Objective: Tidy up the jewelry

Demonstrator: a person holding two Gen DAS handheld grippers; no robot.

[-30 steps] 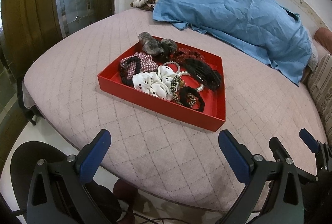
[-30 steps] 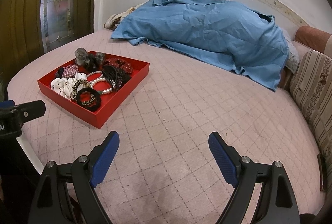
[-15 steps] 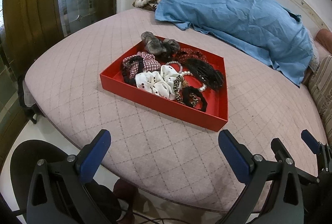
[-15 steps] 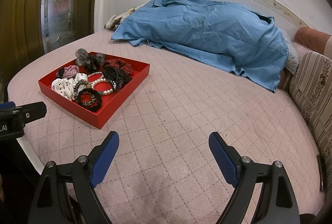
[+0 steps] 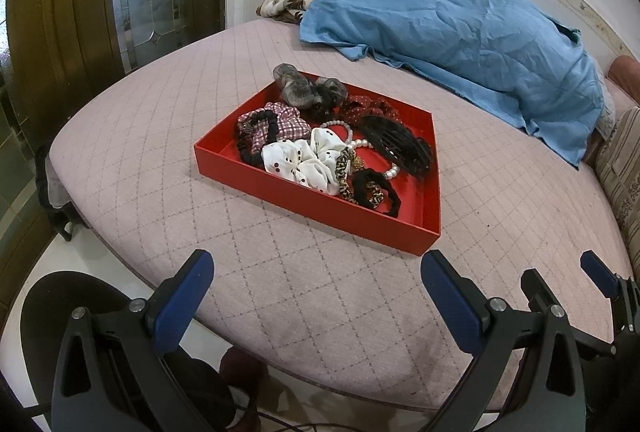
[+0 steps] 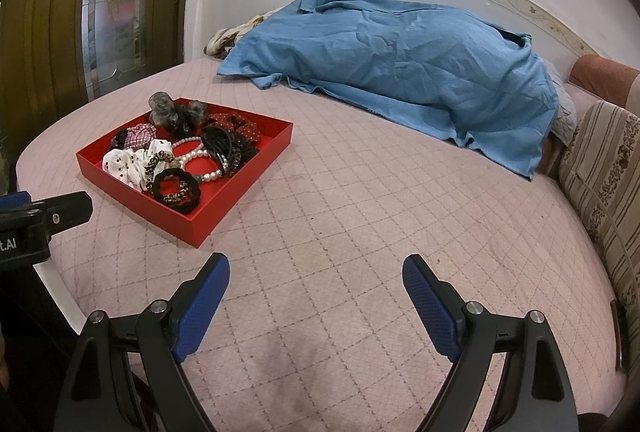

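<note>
Jewelry tray, red [image 5: 312, 200] | pearl bracelet [image 5: 362, 144] tangled w/ scrunchies | L gripper [image 5: 316, 292] & R gripper [image 6: 316, 296] both apart, empty | risk: bracelet lift drags neighbours out

Left tool [image 5: 316, 284], right tool [image 6: 316, 284]: black frames, blue textured pads, silver screws.

A pink quilted bed [image 5: 160, 168] carries a red tray [image 5: 312, 200] near its left edge. Along the far edge lies a blue sheet [image 6: 400, 64], with patterned cloth [image 5: 288, 0] showing at its left end, by the far left corner.
</note>
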